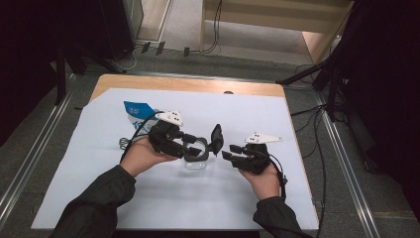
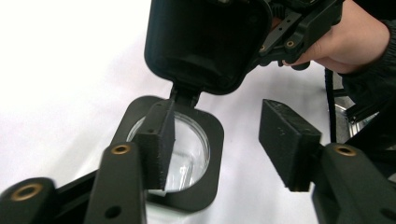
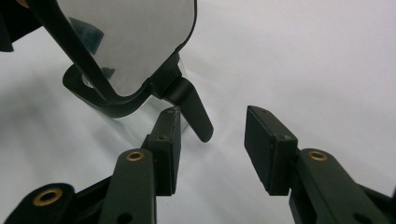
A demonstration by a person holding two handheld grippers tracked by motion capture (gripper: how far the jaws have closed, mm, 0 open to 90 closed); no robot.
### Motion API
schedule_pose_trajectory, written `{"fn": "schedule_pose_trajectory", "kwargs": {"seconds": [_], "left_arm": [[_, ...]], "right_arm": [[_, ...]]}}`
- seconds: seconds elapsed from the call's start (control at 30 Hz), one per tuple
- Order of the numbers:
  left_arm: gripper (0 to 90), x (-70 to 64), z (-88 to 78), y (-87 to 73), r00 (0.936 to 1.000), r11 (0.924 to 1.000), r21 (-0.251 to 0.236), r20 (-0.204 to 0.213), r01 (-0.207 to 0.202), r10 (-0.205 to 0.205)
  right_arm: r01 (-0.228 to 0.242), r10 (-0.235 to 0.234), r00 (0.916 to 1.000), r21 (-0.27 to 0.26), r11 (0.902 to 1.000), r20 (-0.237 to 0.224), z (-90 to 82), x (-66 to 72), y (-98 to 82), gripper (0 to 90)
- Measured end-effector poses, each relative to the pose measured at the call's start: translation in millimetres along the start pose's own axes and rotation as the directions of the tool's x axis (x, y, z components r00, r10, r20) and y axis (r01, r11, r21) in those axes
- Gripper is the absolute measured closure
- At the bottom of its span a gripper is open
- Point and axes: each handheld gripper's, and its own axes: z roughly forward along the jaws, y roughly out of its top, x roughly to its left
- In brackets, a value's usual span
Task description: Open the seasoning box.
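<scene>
Both claws sit spread apart right now, nothing pinched. Left claw (image 1: 194, 148) hangs over the jar (image 1: 196, 162), with one pad (image 2: 158, 142) in front of the open mouth and the other off to the side, not touching anything as far as I can tell. Right claw (image 1: 229, 152) is just beside the jar, jaws apart, with the lid's little tab (image 3: 194, 111) sitting just ahead of them, free.

The jar stands upright on the white sheet (image 1: 99, 163) covering the table (image 1: 188, 84), about mid-table between the two hands. Its lid (image 1: 216, 137) is flipped up on a hinge and standing nearly vertical.

My take on the step: it looks like lid work, open or shut. If I were doing it, I'd steady the jar at the black collar (image 2: 212, 154) with the left claw instead of the clear wall, since that wall looks slick and the foam pads would probably slide. Then catch the tab or the lid edge with the right and swing along the hinge's arc, no yanking sideways, or the light jar tips.

Materials: clear body, glass or hard plastic, can't tell which. Matte black squarish collar with rounded corners around a round mouth. Lid is a rounded square with a black rim and a glossy, reflective panel. Blue and white packet (image 1: 137, 113) lies off behind the left hand.
</scene>
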Motion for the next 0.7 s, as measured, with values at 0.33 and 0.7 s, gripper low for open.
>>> {"fn": "schedule_pose_trajectory", "kwargs": {"seconds": [0.33, 0.7], "left_arm": [[34.8, 3.1, -25.7, -14.7, 0.9978, 0.9976, -0.04, -0.034, 0.056, -0.057], [36.3, 7.8, -51.0, -37.8, 0.993, 0.9968, -0.045, -0.094, 0.066, -0.07]], "right_arm": [[0.015, -0.015, 0.9993, 0.004, 0.9999, -0.033, -3.7, 3.1, -1.6, 53.0], [0.006, -0.005, 0.9993, 0.03, 0.9995, -0.036, -2.1, 0.5, -2.0, 47.8]]}}
